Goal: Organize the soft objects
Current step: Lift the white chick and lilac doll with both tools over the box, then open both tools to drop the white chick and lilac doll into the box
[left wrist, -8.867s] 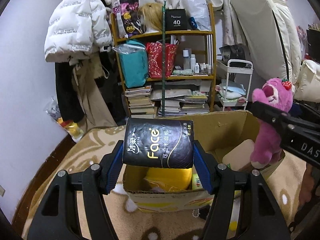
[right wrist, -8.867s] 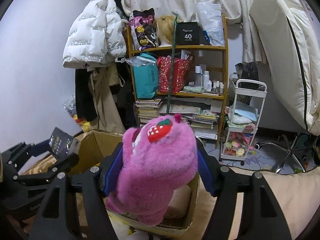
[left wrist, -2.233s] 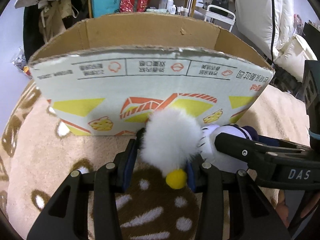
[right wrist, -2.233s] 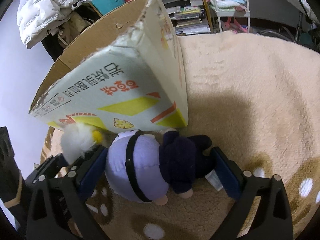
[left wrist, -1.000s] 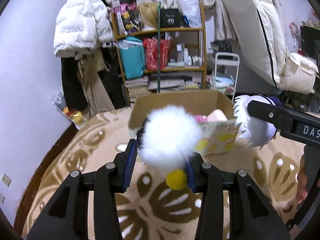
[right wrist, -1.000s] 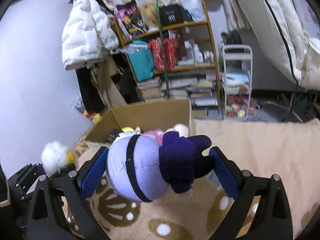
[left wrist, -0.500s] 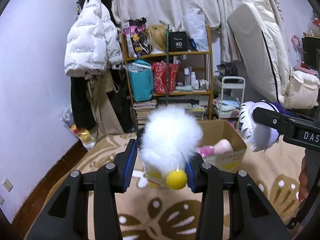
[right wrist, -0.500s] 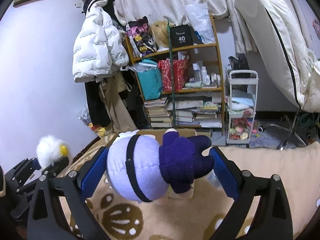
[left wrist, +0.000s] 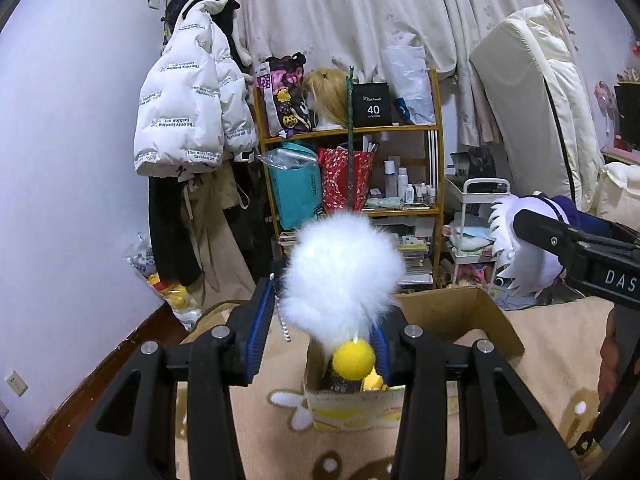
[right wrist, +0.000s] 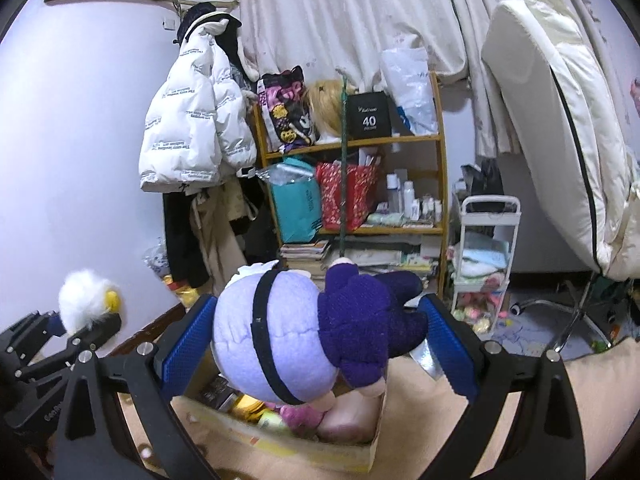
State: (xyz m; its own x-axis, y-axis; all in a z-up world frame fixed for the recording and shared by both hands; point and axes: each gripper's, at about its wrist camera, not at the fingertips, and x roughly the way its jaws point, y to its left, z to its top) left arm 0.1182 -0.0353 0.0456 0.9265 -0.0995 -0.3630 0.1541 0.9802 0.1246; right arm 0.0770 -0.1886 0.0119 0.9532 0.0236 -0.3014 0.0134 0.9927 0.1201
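Note:
My left gripper (left wrist: 322,330) is shut on a white fluffy pom-pom toy (left wrist: 344,272) with a yellow ball, held in the air above the near left corner of an open cardboard box (left wrist: 460,312) on the beige rug. My right gripper (right wrist: 318,340) is shut on a lavender and navy plush doll (right wrist: 304,328), held above the same box (right wrist: 280,440). The doll and right gripper also show in the left wrist view (left wrist: 524,252) at the right. The pom-pom (right wrist: 86,300) shows at the left in the right wrist view. The box holds pink and yellow soft things.
A wooden shelf (left wrist: 352,168) with bags, books and bottles stands behind the box. A white puffer jacket (left wrist: 188,120) hangs at left. A white trolley (right wrist: 484,260) and an upright mattress (right wrist: 560,120) are at right. The patterned beige rug (left wrist: 540,360) surrounds the box.
Both grippers have lifted their toys off the rug beside the box and now hold them higher, above the box opening. The box looks smaller and lower in view.

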